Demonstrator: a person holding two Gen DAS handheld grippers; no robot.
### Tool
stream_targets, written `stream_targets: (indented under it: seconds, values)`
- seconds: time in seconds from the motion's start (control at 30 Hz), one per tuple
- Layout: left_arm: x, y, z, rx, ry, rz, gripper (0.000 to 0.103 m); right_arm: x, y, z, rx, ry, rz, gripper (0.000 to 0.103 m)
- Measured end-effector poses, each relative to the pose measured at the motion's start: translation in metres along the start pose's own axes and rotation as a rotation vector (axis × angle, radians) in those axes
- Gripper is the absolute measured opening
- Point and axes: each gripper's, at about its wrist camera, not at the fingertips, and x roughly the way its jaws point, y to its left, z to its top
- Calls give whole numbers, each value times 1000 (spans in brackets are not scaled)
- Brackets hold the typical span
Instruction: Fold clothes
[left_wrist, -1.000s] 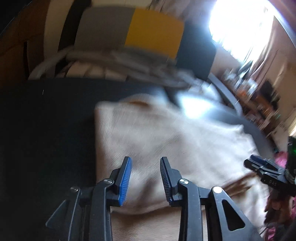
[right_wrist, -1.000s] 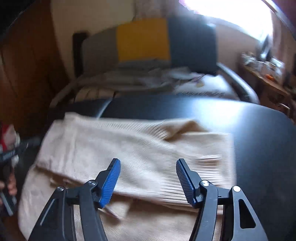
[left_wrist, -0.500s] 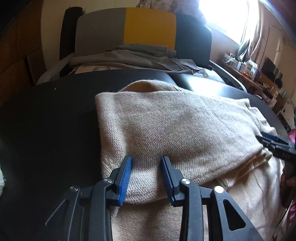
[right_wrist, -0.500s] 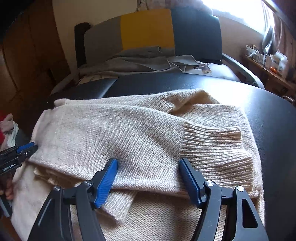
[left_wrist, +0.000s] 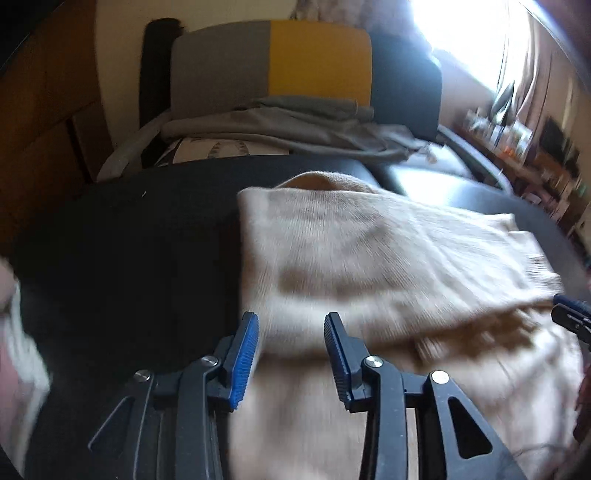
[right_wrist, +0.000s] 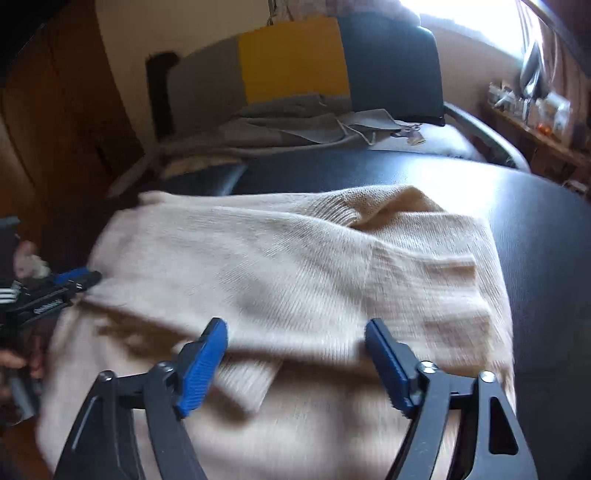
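Note:
A beige knit sweater (left_wrist: 369, 258) lies on the black table (left_wrist: 129, 258), its sleeves folded across the body. My left gripper (left_wrist: 291, 332) is open over the sweater's left edge, its left finger above bare table and its right finger above the knit. In the right wrist view the sweater (right_wrist: 277, 266) shows a ribbed cuff (right_wrist: 436, 295) on the right. My right gripper (right_wrist: 295, 328) is open wide over the folded sleeve, holding nothing. Each gripper also shows in the other's view: the right gripper (left_wrist: 570, 317) and the left gripper (right_wrist: 70, 280) at the sweater's sides.
Beyond the table (right_wrist: 535, 240) stands a chair (left_wrist: 314, 62) with a grey, yellow and dark blue back and grey clothes (left_wrist: 288, 129) heaped on its seat. A cluttered shelf (right_wrist: 535, 110) is at the far right. A wooden cabinet (right_wrist: 55, 129) is at the left.
Both views shift slightly and blur with motion. The sweater sits a little further right in the left wrist view. Both grippers stay open and the sweater keeps its fold.

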Motion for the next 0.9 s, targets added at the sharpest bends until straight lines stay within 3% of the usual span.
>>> stream_targets:
  seconds: [0.13, 0.27, 0.43, 0.53, 0.77, 0.9]
  values:
    - [-43, 24, -39, -48, -13, -63, 38, -59, -44, -45, 101, 11, 116, 87]
    - [-74, 40, -88, -58, 10, -127, 39, -110, -96, -102, 284, 51, 221, 87]
    - [-83, 40, -135, -63, 73, -193, 42, -142, -115, -169, 393, 97, 307, 84]
    - [-94, 35, -156, -50, 19, -226, 45, -142, -108, -183, 423, 97, 392, 84]
    - [-106, 29, -175, -84, 19, -262, 49, -130, -84, -188, 381, 152, 526, 84]
    - [-110, 18, -182, -61, 29, -262, 50, -121, -65, -192, 328, 180, 521, 84]
